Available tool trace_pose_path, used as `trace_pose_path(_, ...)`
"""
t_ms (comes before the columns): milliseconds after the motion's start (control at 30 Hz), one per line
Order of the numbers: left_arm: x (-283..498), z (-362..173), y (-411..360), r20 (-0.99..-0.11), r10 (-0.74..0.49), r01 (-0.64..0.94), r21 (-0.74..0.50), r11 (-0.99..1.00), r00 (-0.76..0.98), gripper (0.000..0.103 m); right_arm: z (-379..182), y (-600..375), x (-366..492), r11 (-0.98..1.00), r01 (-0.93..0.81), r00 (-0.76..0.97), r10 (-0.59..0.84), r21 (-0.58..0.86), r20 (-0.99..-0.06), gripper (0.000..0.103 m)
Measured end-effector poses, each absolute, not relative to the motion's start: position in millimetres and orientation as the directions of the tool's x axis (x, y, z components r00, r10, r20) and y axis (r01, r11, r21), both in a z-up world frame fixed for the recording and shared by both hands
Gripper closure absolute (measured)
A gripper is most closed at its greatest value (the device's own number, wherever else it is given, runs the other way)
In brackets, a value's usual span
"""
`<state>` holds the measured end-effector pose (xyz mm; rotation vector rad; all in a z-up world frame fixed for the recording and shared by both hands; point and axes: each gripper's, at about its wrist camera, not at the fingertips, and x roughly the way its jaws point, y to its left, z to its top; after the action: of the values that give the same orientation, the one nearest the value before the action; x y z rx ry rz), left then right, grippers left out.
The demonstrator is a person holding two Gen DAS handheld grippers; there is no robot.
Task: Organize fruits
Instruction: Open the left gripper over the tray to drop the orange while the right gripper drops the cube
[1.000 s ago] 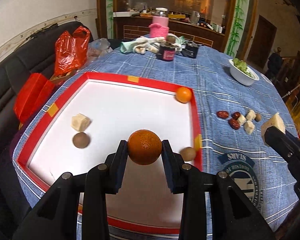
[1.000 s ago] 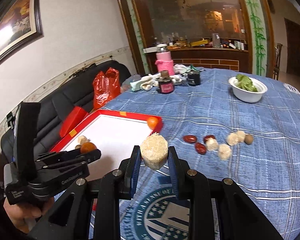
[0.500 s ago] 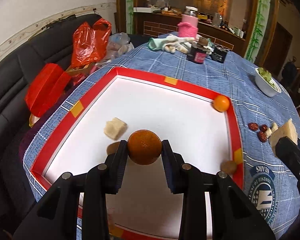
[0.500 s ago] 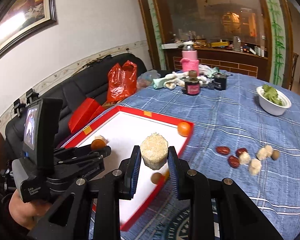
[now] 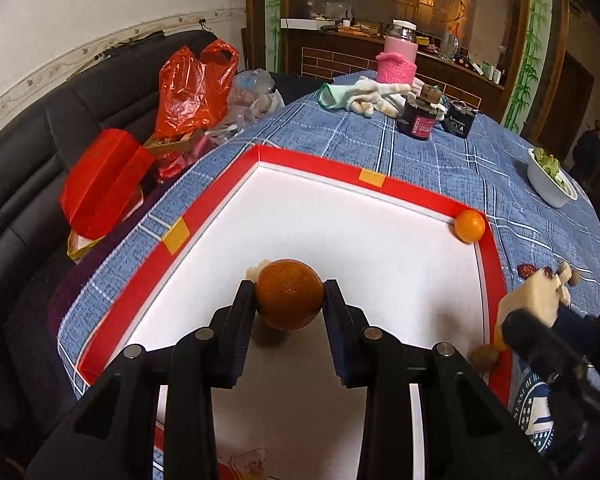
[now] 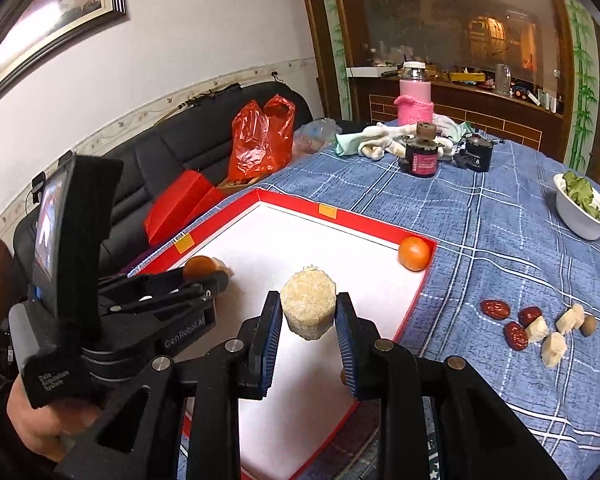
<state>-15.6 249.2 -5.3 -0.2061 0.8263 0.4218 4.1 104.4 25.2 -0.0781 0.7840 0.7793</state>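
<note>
Left gripper (image 5: 290, 300) grips orange (image 5: 290, 294); right gripper (image 6: 308, 314) grips pale, maybe sugarcane, chunk (image 6: 308, 306).

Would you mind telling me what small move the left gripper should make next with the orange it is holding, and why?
Probably lower the left gripper and release. Its pads clamp the round dark orange fruit above the white floor of the red-rimmed tray, where a brighter small orange lies in the far corner. A pale chunk sits just behind, so set it down short of that.

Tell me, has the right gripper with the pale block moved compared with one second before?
Yes. The right gripper carried the pale block leftward, from over the blue tablecloth to over the red-rimmed tray.
</note>
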Motion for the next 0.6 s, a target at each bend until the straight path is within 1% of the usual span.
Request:
trace_pose_path(133,-4,3,251,-0.732,0.304,-0.438,0.009,0.899,0.61,0.071,23,109,6,0.72,-0.661,0.441,0.601,0.212,-0.667,0.076)
trace_pose_path(600,25,1,251,-0.739,0.327,-0.426,0.06,0.903,0.589,0.071,17,115,0,0.702,-0.68,0.417,0.606,0.21,-0.677,0.077)
